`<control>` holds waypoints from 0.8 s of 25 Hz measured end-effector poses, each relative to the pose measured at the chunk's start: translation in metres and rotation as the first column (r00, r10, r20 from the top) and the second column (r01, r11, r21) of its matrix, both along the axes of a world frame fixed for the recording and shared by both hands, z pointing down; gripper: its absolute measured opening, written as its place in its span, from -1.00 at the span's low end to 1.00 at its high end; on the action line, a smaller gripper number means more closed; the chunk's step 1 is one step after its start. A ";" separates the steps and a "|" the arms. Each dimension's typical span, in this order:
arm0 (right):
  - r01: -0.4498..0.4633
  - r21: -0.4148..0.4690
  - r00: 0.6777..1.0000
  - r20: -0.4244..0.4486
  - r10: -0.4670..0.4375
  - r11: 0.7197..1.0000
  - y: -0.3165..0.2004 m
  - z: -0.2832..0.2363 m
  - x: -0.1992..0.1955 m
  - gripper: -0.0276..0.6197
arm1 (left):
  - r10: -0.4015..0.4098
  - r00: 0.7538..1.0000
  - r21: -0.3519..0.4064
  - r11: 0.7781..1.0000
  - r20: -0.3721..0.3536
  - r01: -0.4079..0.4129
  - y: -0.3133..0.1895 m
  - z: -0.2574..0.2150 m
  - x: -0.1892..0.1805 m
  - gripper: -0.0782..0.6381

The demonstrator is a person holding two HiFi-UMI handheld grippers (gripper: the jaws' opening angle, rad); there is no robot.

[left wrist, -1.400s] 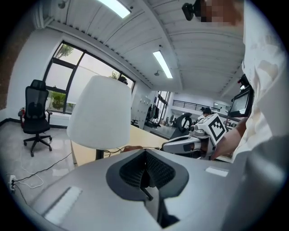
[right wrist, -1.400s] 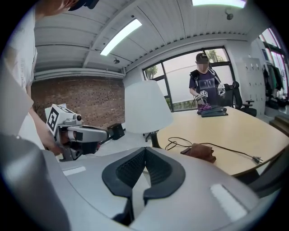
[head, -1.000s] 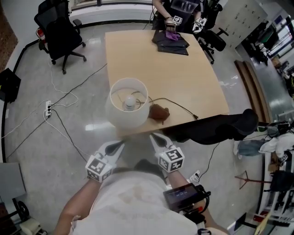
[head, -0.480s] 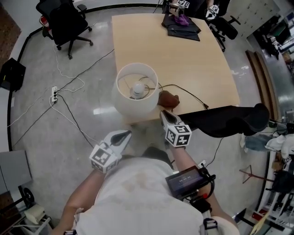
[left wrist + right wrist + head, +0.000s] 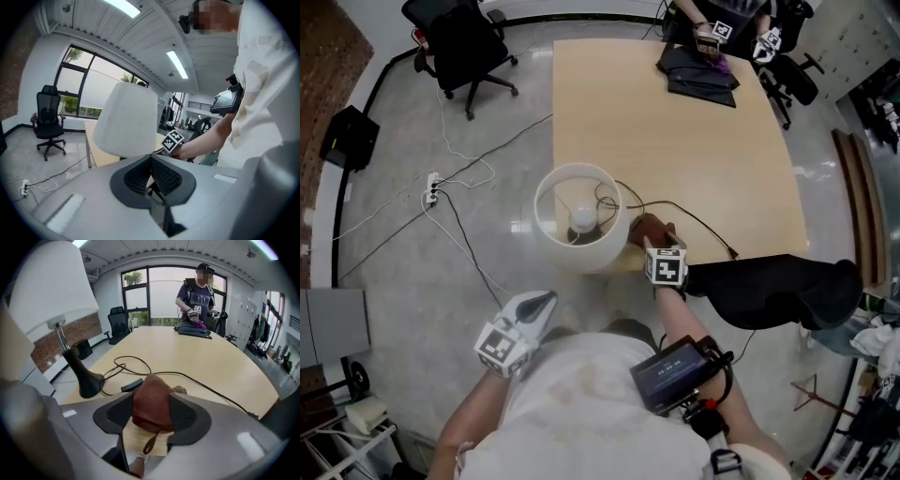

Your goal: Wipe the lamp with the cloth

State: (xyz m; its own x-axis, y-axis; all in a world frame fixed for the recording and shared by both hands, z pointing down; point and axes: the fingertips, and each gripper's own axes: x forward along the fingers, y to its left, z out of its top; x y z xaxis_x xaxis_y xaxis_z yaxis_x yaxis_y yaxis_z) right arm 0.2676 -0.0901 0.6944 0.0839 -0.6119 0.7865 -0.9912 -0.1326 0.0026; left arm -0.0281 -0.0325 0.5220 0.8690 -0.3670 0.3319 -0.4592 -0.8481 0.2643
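My right gripper (image 5: 653, 241) points steeply down at the near edge of the surface (image 5: 675, 141), and its fingers (image 5: 119, 412) are spreading, one on each side of the cloth (image 5: 151, 404). The cloth is a crumpled brown lump lying on the surface, filling the gap between my pads, with a loose strip hanging over the edge toward me. It sits just beside the lamp (image 5: 605, 246), at the lamp's 3 o'clock in the head view. The lamp stands upright at the near edge, its white shade open at the top so the bulb (image 5: 583, 218) shows inside; its black base (image 5: 86, 378) is at 10 o'clock from the cloth in the right gripper view. The cord (image 5: 206, 387) loops behind the cloth and trails off toward 4 o'clock along the surface. My left gripper (image 5: 150, 161) hangs off the surface at the lamp's 7 o'clock, well apart from it, its fingers (image 5: 136, 176) pressed together on nothing. At the far end, at 1 o'clock, another person (image 5: 198, 287) works over dark fabric (image 5: 701, 73).
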 end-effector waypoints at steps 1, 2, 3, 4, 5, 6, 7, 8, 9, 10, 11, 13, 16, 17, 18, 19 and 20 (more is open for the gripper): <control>0.003 -0.025 1.000 -0.013 -0.003 1.000 0.001 0.010 0.005 -0.11 | -0.030 1.000 -0.002 1.000 0.007 0.030 -0.002 -0.002 -0.002 -0.78; 0.015 -0.047 1.000 -0.022 -0.016 0.999 0.000 0.019 0.007 -0.07 | -0.061 0.998 -0.002 0.998 0.010 0.061 -0.004 -0.005 -0.004 -0.78; 0.035 -0.067 0.999 -0.025 -0.036 0.997 -0.003 0.027 0.007 -0.02 | -0.090 0.996 -0.001 0.996 0.011 0.090 -0.007 -0.008 -0.006 -0.78; 0.058 -0.086 0.998 -0.020 -0.059 0.995 -0.006 0.035 0.006 0.01 | -0.113 0.994 0.001 0.994 0.011 0.113 -0.010 -0.010 -0.006 -0.78; 0.079 -0.099 0.997 -0.011 -0.081 0.992 -0.008 0.042 0.006 0.01 | -0.129 0.992 0.001 0.992 0.011 0.129 -0.011 -0.012 -0.004 -0.78; 0.098 -0.103 0.995 -0.008 -0.100 0.990 -0.010 0.048 0.007 0.01 | -0.140 0.990 0.000 0.990 0.012 0.140 -0.011 -0.012 -0.002 -0.78; 0.119 -0.102 0.993 -0.008 -0.120 0.988 -0.010 0.052 0.009 -0.03 | -0.148 0.989 -0.001 0.989 0.015 0.148 -0.009 -0.012 0.001 -0.78; 0.142 -0.098 0.990 -0.010 -0.143 0.985 -0.010 0.054 0.010 -0.08 | -0.155 0.988 -0.002 0.988 0.021 0.156 -0.007 -0.011 0.004 -0.78; 0.163 -0.094 0.986 -0.013 -0.165 0.982 -0.011 0.055 0.011 -0.12 | -0.164 0.986 -0.004 0.986 0.028 0.165 -0.005 -0.009 0.005 -0.78; 0.182 -0.091 0.983 -0.017 -0.184 0.979 -0.011 0.054 0.011 -0.18 | -0.174 0.984 -0.005 0.985 0.035 0.174 -0.005 -0.008 0.007 -0.78; 0.198 -0.087 0.980 -0.018 -0.200 0.976 -0.011 0.053 0.012 -0.26 | -0.181 0.983 -0.004 0.983 0.041 0.182 -0.004 -0.008 0.008 -0.78; 0.221 -0.072 0.975 -0.011 -0.222 0.973 -0.010 0.051 0.012 -0.36 | -0.193 0.980 0.002 0.981 0.046 0.193 -0.005 -0.010 0.008 -0.78; 0.229 -0.037 0.973 0.002 -0.229 0.973 -0.006 0.052 0.014 -0.42 | -0.194 0.980 0.007 0.981 0.049 0.194 -0.006 -0.014 0.011 -0.78; 0.218 -0.028 0.976 0.013 -0.218 0.976 -0.004 0.052 0.015 -0.43 | -0.189 0.981 0.012 0.982 0.053 0.189 -0.007 -0.015 0.013 -0.78; 0.201 -0.017 0.979 0.035 -0.201 0.979 -0.002 0.050 0.016 -0.44 | -0.184 0.981 0.018 0.983 0.056 0.183 -0.008 -0.017 0.015 -0.78; 0.181 0.000 0.981 0.071 -0.181 0.983 0.000 0.046 0.017 -0.44 | -0.181 0.982 0.023 0.983 0.058 0.179 -0.009 -0.018 0.017 -0.78; 0.161 0.026 0.980 0.115 -0.163 0.987 0.001 0.041 0.018 -0.44 | -0.179 0.982 0.028 0.984 0.058 0.178 -0.011 -0.019 0.018 -0.78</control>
